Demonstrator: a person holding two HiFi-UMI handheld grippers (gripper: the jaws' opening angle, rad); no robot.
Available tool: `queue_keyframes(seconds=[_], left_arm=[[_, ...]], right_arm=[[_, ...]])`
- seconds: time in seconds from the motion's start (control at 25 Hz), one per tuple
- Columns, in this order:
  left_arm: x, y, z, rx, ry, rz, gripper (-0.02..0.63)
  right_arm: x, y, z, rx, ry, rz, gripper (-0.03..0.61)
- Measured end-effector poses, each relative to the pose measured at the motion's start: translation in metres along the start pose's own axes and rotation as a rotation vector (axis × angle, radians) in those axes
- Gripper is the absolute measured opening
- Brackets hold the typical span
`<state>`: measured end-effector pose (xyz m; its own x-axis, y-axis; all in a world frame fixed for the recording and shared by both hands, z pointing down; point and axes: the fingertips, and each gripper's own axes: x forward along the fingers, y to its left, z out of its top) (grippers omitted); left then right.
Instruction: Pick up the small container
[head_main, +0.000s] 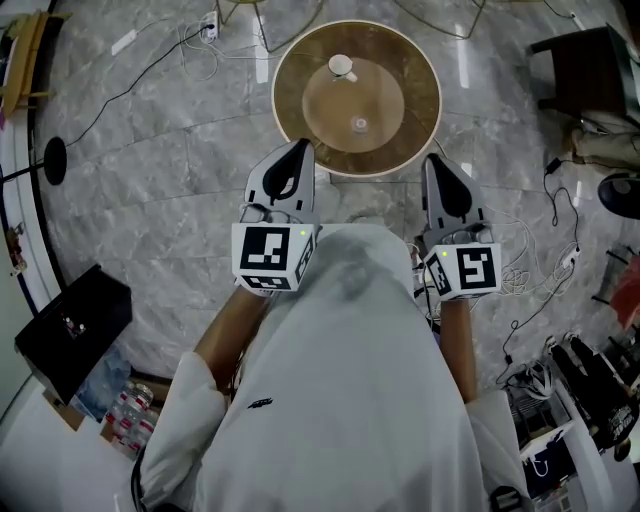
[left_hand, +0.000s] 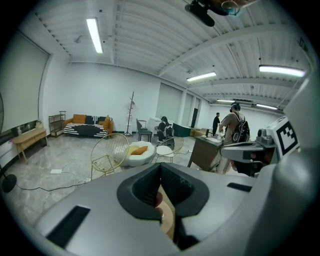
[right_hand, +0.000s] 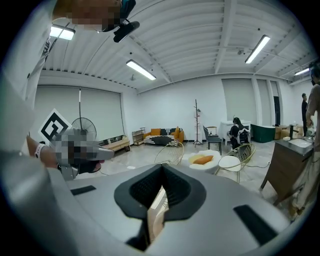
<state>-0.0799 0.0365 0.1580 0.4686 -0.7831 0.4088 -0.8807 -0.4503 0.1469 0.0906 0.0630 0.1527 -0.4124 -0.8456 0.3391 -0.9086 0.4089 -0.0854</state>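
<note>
The floor is grey veined marble, strewn with thin cables, and a round wooden table stands on it straight ahead of the person. The small container, white, sits on the table's inner disc toward the far side, with a second small pale thing nearer the middle (what it is I cannot tell). The gripper views show a large white hall with a ribbed ceiling and strip lights, an orange sofa, wire chairs and a coat stand. The cubes carry black-and-white square markers. Print on the packets near a black box is too small to read. The left gripper and the right gripper both have their jaws pressed together on nothing, short of the table's near edge and well apart from the container.
</note>
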Motion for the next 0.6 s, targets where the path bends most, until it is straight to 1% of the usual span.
queue_keyframes(seconds=[0.12, 0.28, 0.6], left_arm=[[0.013, 0.013, 0.006, 0.005, -0.001, -0.021, 0.02], [0.028, 0.024, 0.004, 0.012, 0.032, -0.045, 0.02], [0.058, 0.02, -0.01, -0.001, 0.099, -0.06, 0.02]], right_arm=[[0.017, 0.001, 0.003, -0.014, 0.016, -0.002, 0.008], [0.038, 0.001, 0.004, -0.021, 0.038, 0.004, 0.008], [0.056, -0.016, -0.011, -0.012, 0.097, 0.037, 0.008]])
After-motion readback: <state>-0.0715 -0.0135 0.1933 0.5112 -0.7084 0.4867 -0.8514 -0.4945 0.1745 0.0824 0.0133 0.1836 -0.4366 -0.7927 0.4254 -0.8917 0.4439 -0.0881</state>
